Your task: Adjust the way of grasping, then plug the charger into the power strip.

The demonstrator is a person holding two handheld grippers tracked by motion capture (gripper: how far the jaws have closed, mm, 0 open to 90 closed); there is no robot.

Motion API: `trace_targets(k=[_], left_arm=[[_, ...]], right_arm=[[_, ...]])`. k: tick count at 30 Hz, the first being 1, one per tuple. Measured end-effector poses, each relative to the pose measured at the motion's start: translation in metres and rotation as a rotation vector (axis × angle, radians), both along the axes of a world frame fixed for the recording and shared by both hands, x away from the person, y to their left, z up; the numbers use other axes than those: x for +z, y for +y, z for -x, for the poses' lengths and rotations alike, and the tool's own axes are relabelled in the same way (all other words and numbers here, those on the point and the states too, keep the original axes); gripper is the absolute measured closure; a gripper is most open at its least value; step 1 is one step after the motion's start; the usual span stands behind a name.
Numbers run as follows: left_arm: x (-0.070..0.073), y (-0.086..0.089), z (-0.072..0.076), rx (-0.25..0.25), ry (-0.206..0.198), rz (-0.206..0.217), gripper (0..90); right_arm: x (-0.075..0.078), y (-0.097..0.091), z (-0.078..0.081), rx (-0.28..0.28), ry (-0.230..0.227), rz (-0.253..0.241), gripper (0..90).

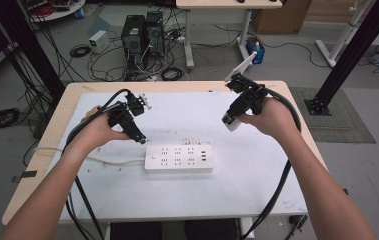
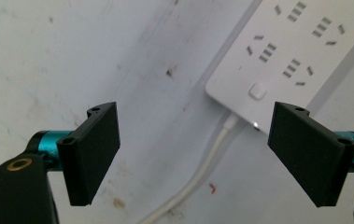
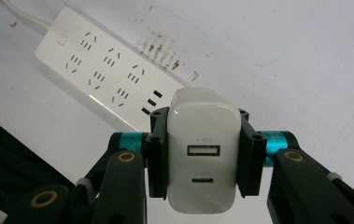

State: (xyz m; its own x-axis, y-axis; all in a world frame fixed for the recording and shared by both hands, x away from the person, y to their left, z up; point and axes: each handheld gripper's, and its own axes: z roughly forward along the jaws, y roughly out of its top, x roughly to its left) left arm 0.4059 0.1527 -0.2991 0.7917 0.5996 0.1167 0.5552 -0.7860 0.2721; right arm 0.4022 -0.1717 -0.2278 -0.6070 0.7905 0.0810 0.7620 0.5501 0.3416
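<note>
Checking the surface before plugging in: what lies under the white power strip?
The white power strip lies flat on a white sheet covering the wooden table. The sheet directly beneath it is hidden.

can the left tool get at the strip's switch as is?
Probably yes. The left tool is open just above the power strip's cable end, and nothing lies between it and the switch.

White charger clamped above the flat white power strip.
</note>
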Motion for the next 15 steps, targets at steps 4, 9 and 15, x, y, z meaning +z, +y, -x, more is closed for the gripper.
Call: trace_targets(k=[4, 9, 15], left_arm=[[-0.003, 0.012, -0.004, 0.03, 0.04, -0.017, 16.9], [-0.005, 0.022, -0.002, 0.058, 0.03, -0.003, 16.9], [-0.002, 0.025, 0.005, 0.049, 0.029, 0.019, 16.9]], right_arm=[[0.002, 0.001, 0.001, 0.041, -0.007, 0.029, 62.3], [0.004, 0.002, -0.002, 0.072, -0.011, 0.052, 62.3], [0.0, 0.006, -0.006, 0.133, -0.016, 0.07, 62.3]])
